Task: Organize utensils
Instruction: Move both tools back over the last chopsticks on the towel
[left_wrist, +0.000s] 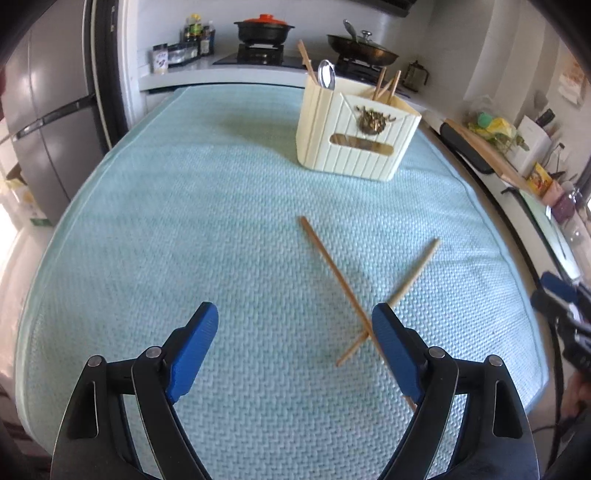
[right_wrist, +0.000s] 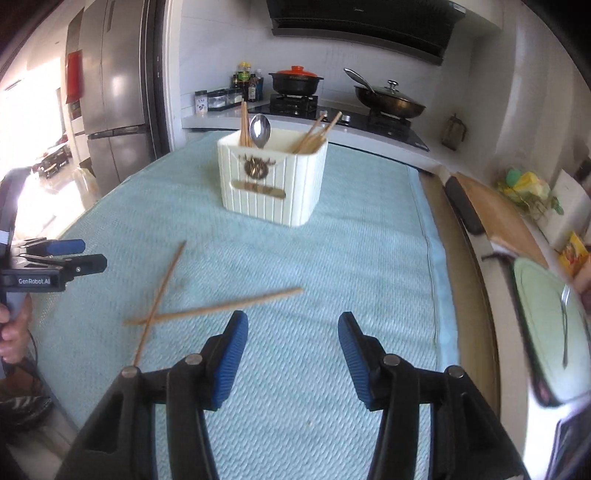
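The left tool (left_wrist: 295, 325) points forward and steeply down, its blue-padded fingers (left_wrist: 194, 349) spread wide with nothing between them. The right tool (right_wrist: 293, 345) tilts down too, its blue fingers (right_wrist: 231, 360) parted less widely, nothing gripped. From the right wrist view, a hand (right_wrist: 13, 328) wraps the left tool's handle at the left edge, its fingers curled round it.

you're facing a pale teal cloth (left_wrist: 184, 206) spread over the table. behind it a white counter (right_wrist: 221, 120) carries a black hob (right_wrist: 332, 114), with a dark range hood (right_wrist: 362, 29) above. a steel fridge (right_wrist: 114, 92) stands left, where bright daylight floods in.
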